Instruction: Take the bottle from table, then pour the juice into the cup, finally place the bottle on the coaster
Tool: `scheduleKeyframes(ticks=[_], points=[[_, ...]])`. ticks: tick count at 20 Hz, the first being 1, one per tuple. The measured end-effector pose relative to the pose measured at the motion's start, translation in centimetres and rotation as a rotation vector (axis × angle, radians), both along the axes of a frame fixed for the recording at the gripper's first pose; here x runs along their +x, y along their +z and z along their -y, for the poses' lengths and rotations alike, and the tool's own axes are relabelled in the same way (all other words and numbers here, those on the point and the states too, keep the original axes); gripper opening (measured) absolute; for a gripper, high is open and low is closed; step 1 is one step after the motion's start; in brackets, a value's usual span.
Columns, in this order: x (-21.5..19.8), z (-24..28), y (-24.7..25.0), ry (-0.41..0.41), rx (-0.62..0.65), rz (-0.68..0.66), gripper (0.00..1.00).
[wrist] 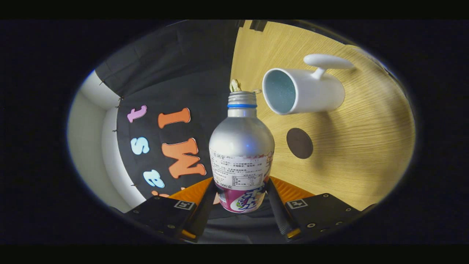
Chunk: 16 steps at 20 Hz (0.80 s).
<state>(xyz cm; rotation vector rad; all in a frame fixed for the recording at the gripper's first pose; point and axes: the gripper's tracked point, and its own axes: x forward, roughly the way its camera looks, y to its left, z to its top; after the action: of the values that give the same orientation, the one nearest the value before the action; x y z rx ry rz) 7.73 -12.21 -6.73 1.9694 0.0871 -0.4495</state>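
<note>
A silver bottle (pixel 241 146) with a white label, a purple base band and a blue neck ring sits between my fingers, and my gripper (pixel 240 187) is shut on its lower body. Its mouth is uncapped. The view is rolled sideways, so the bottle is tipped over with its neck toward the white cup (pixel 304 91). The cup stands on the wooden table (pixel 359 146) just beyond the bottle's mouth, with its open mouth facing me and its handle on the far side. A round dark coaster (pixel 299 143) lies on the table beside the cup, close to the bottle's shoulder.
The booth's black cloth wall (pixel 176 73) rises along the table's far edge, behind the bottle. A pale wall (pixel 91 139) shows past the cloth.
</note>
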Motion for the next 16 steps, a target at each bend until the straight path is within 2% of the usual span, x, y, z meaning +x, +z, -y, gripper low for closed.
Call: scheduleKeyframes(ticks=[16], points=[[-0.12,0.15,0.24,-0.018,0.064,0.020,0.76]])
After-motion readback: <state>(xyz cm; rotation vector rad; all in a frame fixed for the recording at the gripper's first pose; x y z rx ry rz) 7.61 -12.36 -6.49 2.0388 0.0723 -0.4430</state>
